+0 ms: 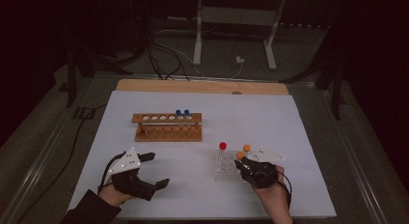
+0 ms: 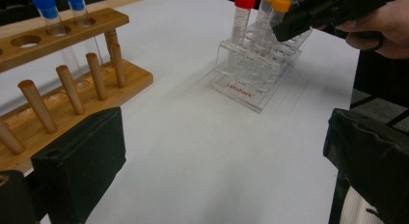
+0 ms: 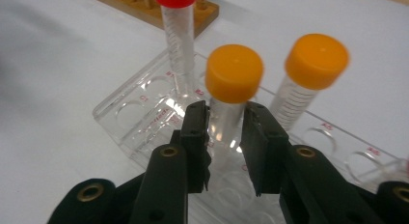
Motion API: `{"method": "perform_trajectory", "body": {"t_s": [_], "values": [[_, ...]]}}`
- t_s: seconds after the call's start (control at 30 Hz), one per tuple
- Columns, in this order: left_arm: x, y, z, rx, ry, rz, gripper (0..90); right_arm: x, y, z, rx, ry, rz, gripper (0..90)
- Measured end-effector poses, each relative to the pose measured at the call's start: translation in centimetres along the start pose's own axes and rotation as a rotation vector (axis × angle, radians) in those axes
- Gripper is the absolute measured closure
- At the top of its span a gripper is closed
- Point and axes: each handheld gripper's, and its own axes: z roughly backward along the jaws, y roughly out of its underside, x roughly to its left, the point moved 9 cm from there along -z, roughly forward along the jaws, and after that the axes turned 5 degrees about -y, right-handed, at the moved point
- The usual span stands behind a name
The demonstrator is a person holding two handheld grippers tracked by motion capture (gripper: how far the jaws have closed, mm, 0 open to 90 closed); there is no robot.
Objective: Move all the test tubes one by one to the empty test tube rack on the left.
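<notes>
Right gripper (image 3: 225, 120) closed on an orange-capped tube (image 3: 231, 86) in the clear rack (image 3: 144, 122); left gripper (image 1: 149, 170) idle and open.

I find my right gripper's jaws pressed on either side of the tube just below its cap, the tube upright and seated in its hole, so I judge this a grasp made low enough to lift it straight out without tipping. The rack sits near the right of the white mat (image 1: 202, 195), with a second orange-capped tube (image 3: 308, 77) just beside the held one and a red-capped tube (image 3: 177, 35) farther off. My left gripper rests near the left edge, jaws wide apart and holding nothing. The wooden rack (image 1: 167, 126), farther back, holds two blue-capped tubes (image 1: 182, 113) and has free holes, a likely destination.
</notes>
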Motion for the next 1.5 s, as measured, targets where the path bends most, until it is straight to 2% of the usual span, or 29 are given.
{"method": "perform_trajectory", "body": {"t_s": [0.23, 0.43, 0.57, 1.03, 1.13, 1.2, 1.33, 1.5], "values": [[0.2, 0.2, -0.1, 0.002, -0.005, 0.002, 2.1, 0.1, 0.0, -0.2, 0.009, -0.001, 0.015, 74.5], [0.0, 0.2, -0.1, 0.007, 0.002, -0.004, 2.1, 0.0, -0.1, -0.2, 0.008, -0.004, 0.01, 74.8], [0.0, 0.2, 0.0, 0.007, 0.011, 0.003, 2.1, 0.0, -0.6, 0.6, -0.019, -0.009, 0.006, 74.9], [-0.1, 0.0, 0.1, 0.003, 0.019, 0.004, 2.1, 0.7, -2.8, 3.5, -0.119, 0.015, 0.039, 74.9], [-0.1, -0.1, 0.1, 0.003, 0.016, 0.001, 2.1, 1.1, -3.2, 4.2, -0.149, 0.017, 0.053, 74.9], [-0.1, -0.2, 0.2, 0.001, 0.014, -0.001, 2.1, 1.6, -3.5, 4.6, -0.165, -0.009, 0.05, 74.9], [-0.2, -0.4, 0.3, -0.003, 0.021, 0.001, 2.1, 2.9, -3.9, 5.2, -0.179, -0.03, 0.079, 74.9], [-0.5, -0.9, 0.6, -0.009, 0.031, -0.004, 2.1, 5.0, -4.5, 5.6, -0.201, -0.1, 0.094, 74.9]]}}
